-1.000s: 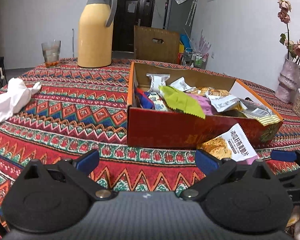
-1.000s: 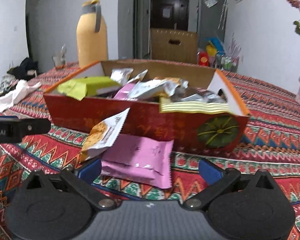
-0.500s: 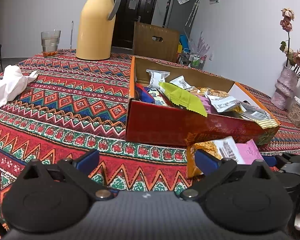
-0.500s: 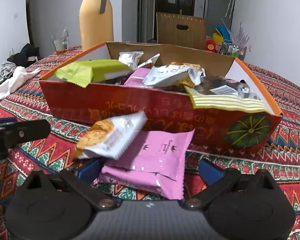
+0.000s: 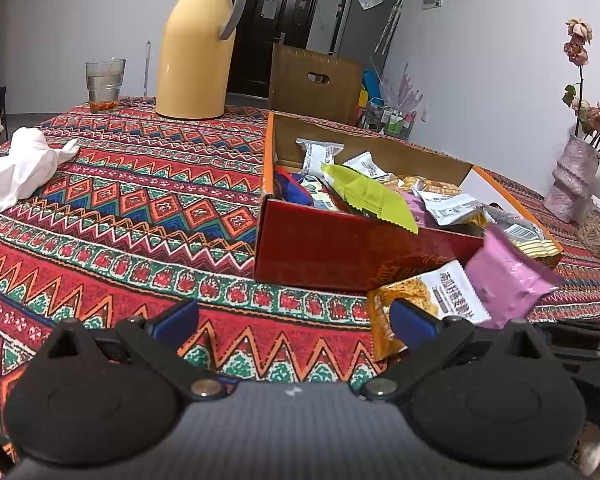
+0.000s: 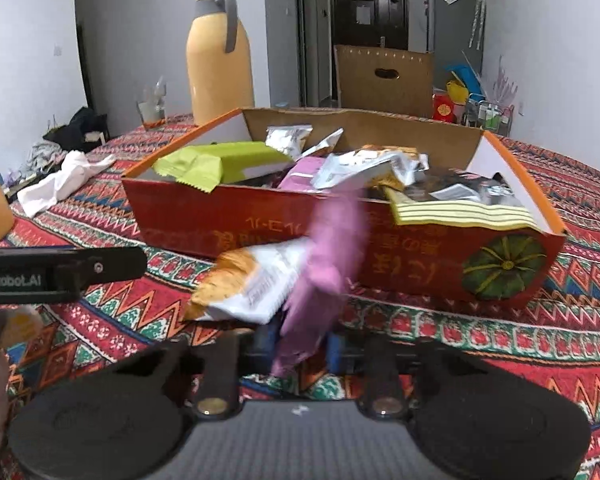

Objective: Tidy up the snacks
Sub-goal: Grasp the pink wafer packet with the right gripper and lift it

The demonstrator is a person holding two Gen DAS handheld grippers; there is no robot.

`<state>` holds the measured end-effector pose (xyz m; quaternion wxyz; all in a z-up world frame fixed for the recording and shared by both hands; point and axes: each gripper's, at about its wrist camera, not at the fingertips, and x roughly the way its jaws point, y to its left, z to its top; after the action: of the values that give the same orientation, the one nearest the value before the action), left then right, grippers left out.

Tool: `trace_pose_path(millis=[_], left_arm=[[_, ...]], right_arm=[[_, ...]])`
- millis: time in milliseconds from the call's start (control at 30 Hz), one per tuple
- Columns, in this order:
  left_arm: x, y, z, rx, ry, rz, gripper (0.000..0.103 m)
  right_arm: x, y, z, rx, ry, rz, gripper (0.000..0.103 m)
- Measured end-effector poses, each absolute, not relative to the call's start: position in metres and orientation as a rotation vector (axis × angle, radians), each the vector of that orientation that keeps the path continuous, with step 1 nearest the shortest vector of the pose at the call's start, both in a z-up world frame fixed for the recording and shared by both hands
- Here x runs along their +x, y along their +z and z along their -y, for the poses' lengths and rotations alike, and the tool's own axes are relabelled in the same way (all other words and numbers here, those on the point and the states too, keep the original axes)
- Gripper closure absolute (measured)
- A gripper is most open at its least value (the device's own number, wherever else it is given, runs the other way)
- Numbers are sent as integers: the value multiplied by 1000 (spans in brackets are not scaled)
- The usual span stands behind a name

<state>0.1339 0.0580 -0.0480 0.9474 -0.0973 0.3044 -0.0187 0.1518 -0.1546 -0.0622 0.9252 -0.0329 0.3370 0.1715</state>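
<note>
1. Snacks are mostly gathered already; two packets are left outside the box, both close in front of the tools. The right tool [image 6: 300,344] has closed its jaws on the pink packet [image 6: 328,264], which stands up from between the pads, blurred, its top reaching the height of the box's near wall.

2. Leaning against that pink packet, on the left tool's side of it, lies the white-and-orange packet [image 6: 248,284]. It rests on the desk [image 6: 500,344] just short of the box and is gripped by nothing, so it has yet to be put away.

3. The left tool [image 5: 292,320] hangs with its jaws wide apart and nothing between them — its right-hand pad sits just in front of the white-and-orange packet in its own view, but I cannot tell whether it touches.

4. Beyond both tools stands the red box [image 6: 260,228], open-topped and already well filled: a green packet [image 6: 220,160], silver ones, a yellow striped packet [image 6: 460,212] draped over the near wall.

5. My judgement: the task is nearly done — the pink packet needs lifting over the wall and dropping in, then the white-and-orange one.

6. Farther off sit a white cloth [image 5: 16,168], a glass [image 5: 104,84] and a yellow thermos [image 5: 198,44], none of them snacks.
</note>
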Motion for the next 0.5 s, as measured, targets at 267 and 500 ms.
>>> trace_pose_path(millis=[267,500], left_arm=[[135,-49,-57,-187,-29,-624,0],[136,-47,-51,-153,-24,-643,0]], right_arm=[[130,-55,185,-53,304,-627,85],[118,-52,207,-35,271,-601,85]])
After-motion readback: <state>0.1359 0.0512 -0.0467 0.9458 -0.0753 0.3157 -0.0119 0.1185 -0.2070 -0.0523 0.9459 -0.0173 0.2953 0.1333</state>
